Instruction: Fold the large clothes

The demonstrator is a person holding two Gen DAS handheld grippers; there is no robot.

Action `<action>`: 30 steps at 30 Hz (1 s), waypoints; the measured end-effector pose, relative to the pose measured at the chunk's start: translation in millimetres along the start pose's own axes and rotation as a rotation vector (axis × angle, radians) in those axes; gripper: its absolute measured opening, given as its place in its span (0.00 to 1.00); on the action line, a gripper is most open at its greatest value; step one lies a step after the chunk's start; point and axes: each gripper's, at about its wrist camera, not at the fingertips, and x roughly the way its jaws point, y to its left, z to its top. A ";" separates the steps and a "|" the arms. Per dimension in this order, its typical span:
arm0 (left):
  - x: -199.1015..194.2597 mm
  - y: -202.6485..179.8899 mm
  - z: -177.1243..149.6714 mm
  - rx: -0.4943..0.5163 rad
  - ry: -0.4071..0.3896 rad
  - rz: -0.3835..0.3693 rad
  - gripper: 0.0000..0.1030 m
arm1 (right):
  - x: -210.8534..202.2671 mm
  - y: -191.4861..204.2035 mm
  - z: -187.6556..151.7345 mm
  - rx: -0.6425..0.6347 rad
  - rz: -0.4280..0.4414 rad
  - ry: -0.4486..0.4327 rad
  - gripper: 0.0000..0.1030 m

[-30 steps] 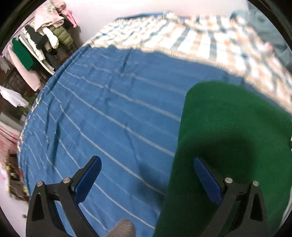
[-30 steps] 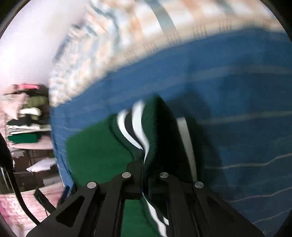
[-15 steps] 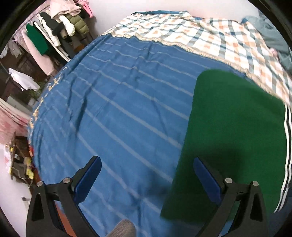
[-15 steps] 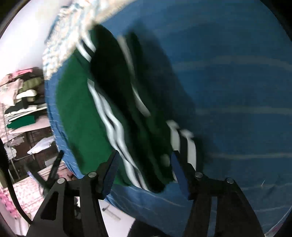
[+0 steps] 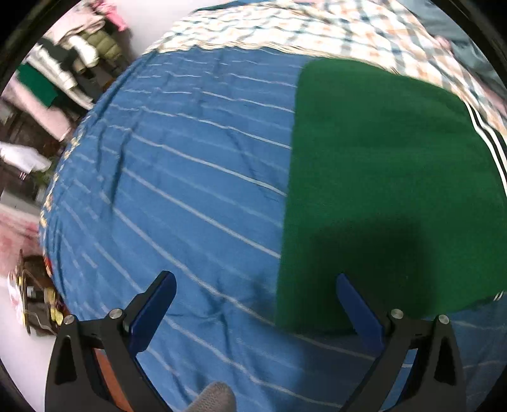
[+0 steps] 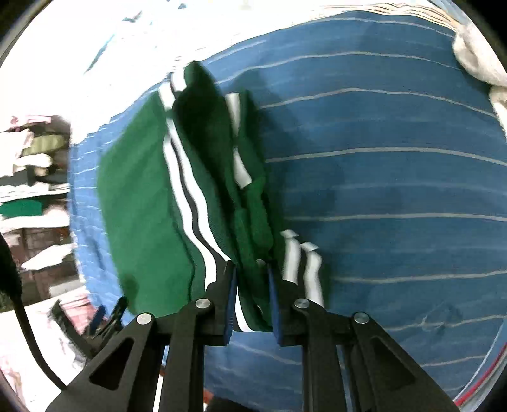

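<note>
A green garment (image 5: 380,174) with white and black side stripes lies folded on the blue striped bedsheet (image 5: 174,190). My left gripper (image 5: 253,279) hovers open above the sheet. Its right finger is over the garment's near left corner, and nothing is between the fingers. In the right wrist view the garment (image 6: 136,196) is bunched into folds along its striped edge (image 6: 187,202). My right gripper (image 6: 252,269) is closing, and a thick fold of green fabric fills the narrow gap between its pads.
A plaid blanket (image 5: 317,25) covers the far end of the bed. Piled clothes (image 5: 63,69) sit on shelves beyond the bed's left side. A white cloth (image 6: 475,54) lies at the sheet's far right. Open blue sheet (image 6: 380,190) stretches right of the garment.
The right gripper opened wide off the striped fold, then narrowed again around a bunched green fold. The left gripper drew back, still open, and more of the flat garment shows.
</note>
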 end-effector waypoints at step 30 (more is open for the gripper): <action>49.6 -13.8 155.9 -0.044 -0.063 0.020 1.00 | 52.8 74.4 119.3 -0.092 0.171 -0.077 0.09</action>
